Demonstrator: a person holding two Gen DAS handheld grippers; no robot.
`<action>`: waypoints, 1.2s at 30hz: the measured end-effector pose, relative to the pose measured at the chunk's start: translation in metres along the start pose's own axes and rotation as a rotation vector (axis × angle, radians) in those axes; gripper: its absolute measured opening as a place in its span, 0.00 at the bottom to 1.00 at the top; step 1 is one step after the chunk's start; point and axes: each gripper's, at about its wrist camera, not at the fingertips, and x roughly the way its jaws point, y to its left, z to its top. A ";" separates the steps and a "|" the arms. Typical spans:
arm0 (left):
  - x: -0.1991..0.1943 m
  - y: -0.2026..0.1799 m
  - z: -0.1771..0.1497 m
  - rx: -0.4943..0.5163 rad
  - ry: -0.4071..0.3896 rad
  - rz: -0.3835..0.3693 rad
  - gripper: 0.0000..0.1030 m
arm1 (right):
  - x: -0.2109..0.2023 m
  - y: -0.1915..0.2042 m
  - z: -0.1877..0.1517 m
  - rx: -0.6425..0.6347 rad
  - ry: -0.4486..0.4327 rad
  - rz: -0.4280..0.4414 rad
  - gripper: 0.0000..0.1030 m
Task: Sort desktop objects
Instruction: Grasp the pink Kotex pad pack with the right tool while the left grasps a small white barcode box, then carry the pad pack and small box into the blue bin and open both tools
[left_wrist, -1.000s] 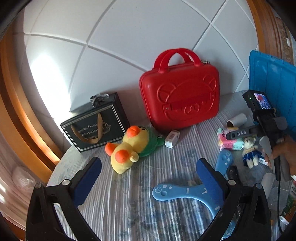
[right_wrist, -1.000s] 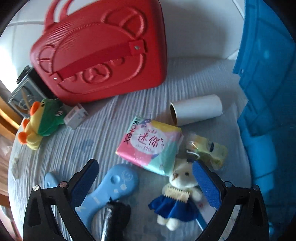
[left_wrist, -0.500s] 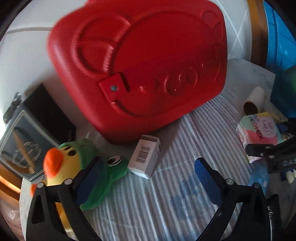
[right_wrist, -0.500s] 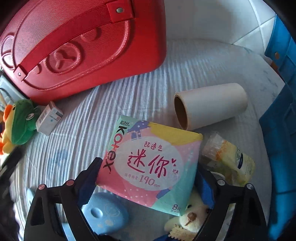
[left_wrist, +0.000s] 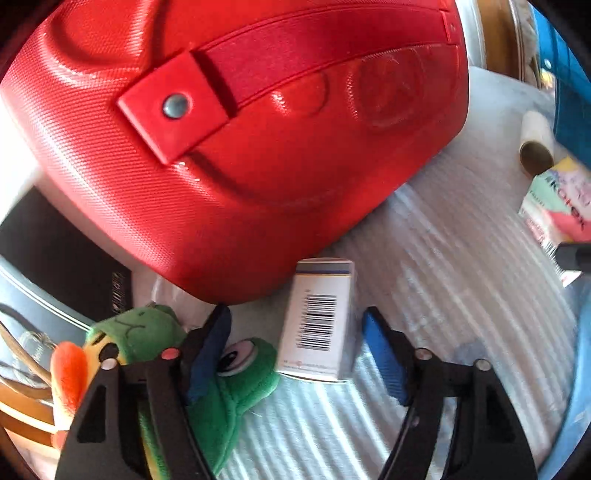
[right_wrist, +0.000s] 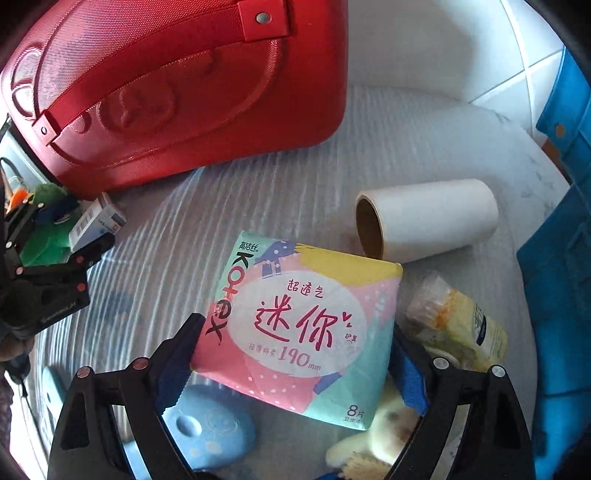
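My left tongs (left_wrist: 295, 343) stand open around the small white barcoded carton (left_wrist: 319, 321) below the red hard-shell case (left_wrist: 240, 129). My right tongs (right_wrist: 295, 363) straddle the pink Kotex pad packet (right_wrist: 303, 328) on the table (right_wrist: 184, 258); grip uncertain.

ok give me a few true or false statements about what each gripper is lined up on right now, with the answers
1. The small barcode box lies between the jaws of the left gripper. True.
2. The left gripper is clamped shut on the frog plush. False: its jaws stand open, one finger resting over the plush.
3. The Kotex pack sits between the jaws of the right gripper. True.
4. The paper roll stands upright. False: it lies on its side beyond the pack.
5. The red case lies flat, open on the table. False: it is closed, right behind the box.
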 end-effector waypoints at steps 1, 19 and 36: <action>-0.002 -0.006 0.002 -0.001 0.012 -0.040 0.55 | 0.001 0.001 -0.001 -0.008 0.001 -0.013 0.87; 0.000 -0.011 0.009 -0.165 0.058 -0.198 0.28 | -0.019 -0.011 -0.021 -0.023 0.007 -0.021 0.83; -0.251 -0.043 0.014 -0.144 -0.293 -0.108 0.28 | -0.236 -0.006 -0.028 -0.061 -0.336 0.097 0.79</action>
